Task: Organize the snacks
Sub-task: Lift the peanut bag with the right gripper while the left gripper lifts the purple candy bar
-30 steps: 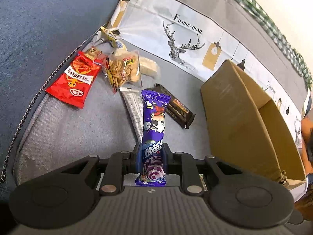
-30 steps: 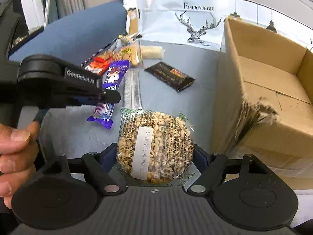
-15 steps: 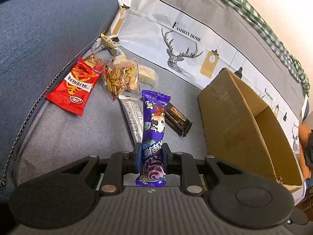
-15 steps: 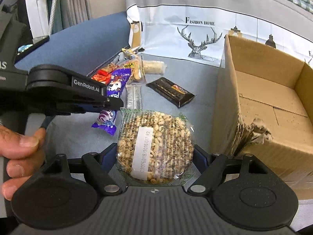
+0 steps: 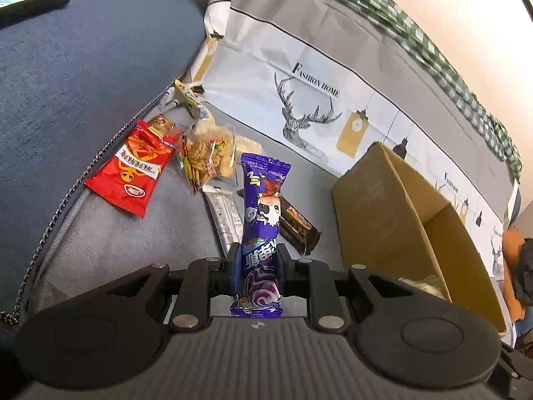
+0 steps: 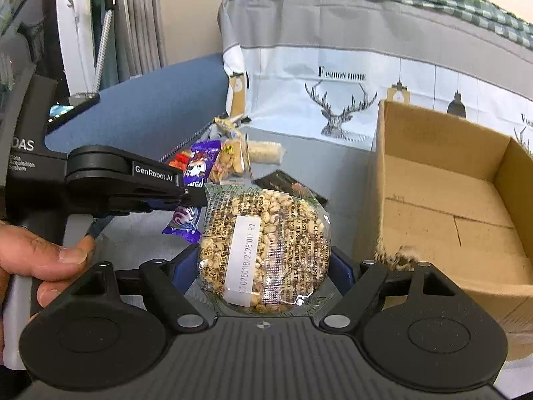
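Observation:
My left gripper (image 5: 258, 263) is shut on a purple snack bar (image 5: 261, 213) and holds it up above the grey cushion (image 5: 116, 243). It also shows in the right wrist view (image 6: 195, 200), with the purple bar (image 6: 200, 166) in it. My right gripper (image 6: 263, 266) is shut on a round puffed-grain cake in clear wrap (image 6: 263, 250), lifted to the left of the open cardboard box (image 6: 449, 200). The box (image 5: 399, 220) is at the right in the left wrist view and looks empty.
On the cushion lie a red snack bag (image 5: 133, 170), a clear bag of crackers (image 5: 210, 156), a silver sachet (image 5: 226, 216), a dark chocolate bar (image 5: 296, 226) and a small yellow packet (image 5: 193, 103). A deer-print cloth (image 5: 316, 100) lies behind. A phone (image 6: 71, 106) rests on the blue armrest.
Both grippers have risen with their snacks. The loose snacks and the box look farther below. The right view now shows more of the back cloth and the box's inside.

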Demonstrator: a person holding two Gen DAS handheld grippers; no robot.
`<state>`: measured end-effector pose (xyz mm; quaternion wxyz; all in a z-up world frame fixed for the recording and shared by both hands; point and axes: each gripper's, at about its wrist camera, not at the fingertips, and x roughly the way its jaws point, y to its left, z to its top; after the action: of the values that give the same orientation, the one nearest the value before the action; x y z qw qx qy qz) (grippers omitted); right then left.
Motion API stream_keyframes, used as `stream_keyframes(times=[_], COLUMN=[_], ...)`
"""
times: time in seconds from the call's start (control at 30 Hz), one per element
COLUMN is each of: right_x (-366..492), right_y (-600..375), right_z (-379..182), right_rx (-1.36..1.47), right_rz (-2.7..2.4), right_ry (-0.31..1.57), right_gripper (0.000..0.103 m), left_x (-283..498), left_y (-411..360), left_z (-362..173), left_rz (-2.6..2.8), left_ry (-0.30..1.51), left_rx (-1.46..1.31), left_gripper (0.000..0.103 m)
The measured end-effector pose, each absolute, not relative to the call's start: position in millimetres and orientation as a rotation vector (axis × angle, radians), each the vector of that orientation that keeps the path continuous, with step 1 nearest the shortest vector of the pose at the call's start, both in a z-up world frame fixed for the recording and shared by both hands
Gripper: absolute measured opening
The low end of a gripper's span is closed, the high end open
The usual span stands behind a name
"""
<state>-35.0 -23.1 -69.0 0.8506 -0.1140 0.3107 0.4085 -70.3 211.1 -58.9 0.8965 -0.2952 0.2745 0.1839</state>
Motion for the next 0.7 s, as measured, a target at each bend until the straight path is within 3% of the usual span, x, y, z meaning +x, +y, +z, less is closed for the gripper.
stream_keyframes(times=[0.7], right_x=[-43.0], right_y=[-21.4], right_z=[-58.2], right_rx=[-0.28], right_rz=[0.926], right_ry=[0.539], right_gripper=[0.081], left_x=[-71.3], left_y=[212.9], left_z=[-58.0], left_rz=[0.39], left_ry=[0.557], left_rx=[-0.629], left_gripper=[0.022])
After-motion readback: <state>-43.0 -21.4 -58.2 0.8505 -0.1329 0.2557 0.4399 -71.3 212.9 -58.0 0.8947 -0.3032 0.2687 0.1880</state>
